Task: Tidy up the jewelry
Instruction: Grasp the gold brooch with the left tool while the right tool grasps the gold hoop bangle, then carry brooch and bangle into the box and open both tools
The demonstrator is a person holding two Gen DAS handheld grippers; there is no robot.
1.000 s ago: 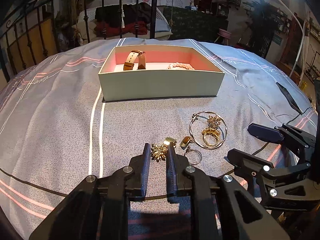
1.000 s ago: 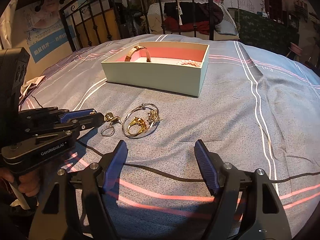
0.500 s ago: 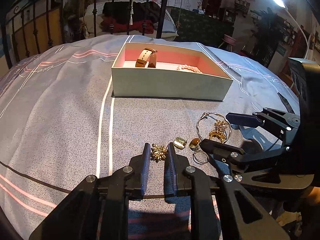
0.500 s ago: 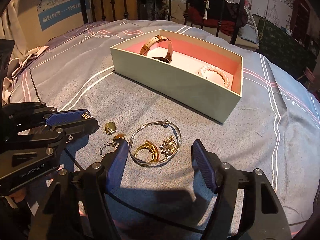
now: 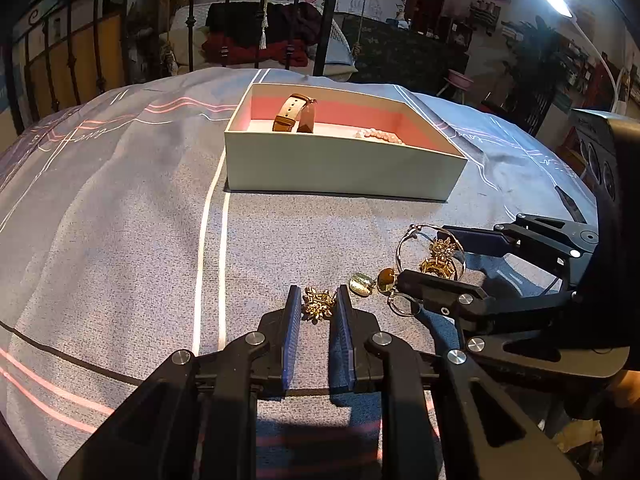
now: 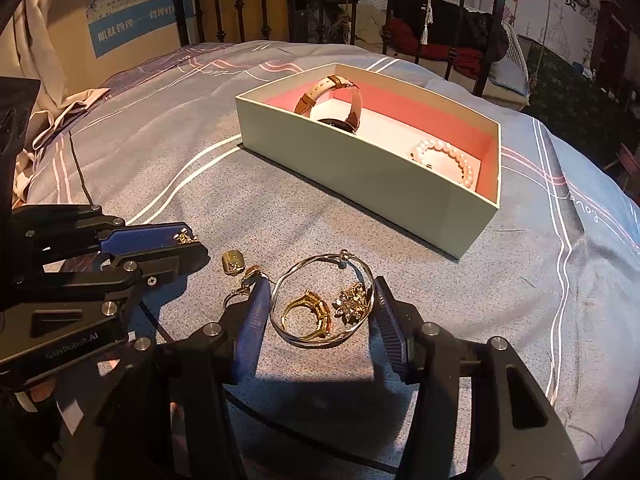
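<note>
A gold flower earring [image 5: 317, 304] sits pinched between the blue pads of my left gripper [image 5: 318, 292], low over the grey bedspread. My right gripper [image 6: 320, 284] straddles a silver bangle [image 6: 288, 280] lying flat on the bedspread. Its jaws are closing, and the pads stand right at the bangle's rim on both sides. Inside the bangle lie a gold ring [image 6: 308, 308] and a second flower earring [image 6: 354, 302]. Farther back stands a pale green box [image 5: 340, 168] with a pink inside. It holds a tan-strapped watch [image 5: 294, 118] and a pearl bracelet [image 6: 448, 156].
Between the two grippers lie a small gold piece [image 6: 233, 260], an amber-stone piece [image 5: 386, 278] and a thin ring [image 5: 402, 305]. A black iron bed rail [image 6: 492, 20] runs behind the box. Crumpled beige cloth [image 6: 60, 120] lies at the bed's left edge.
My right gripper has come in from the right, settled over the bangle and narrowed its jaws around it. The left gripper has stayed shut on the flower earring, hardly moving.
</note>
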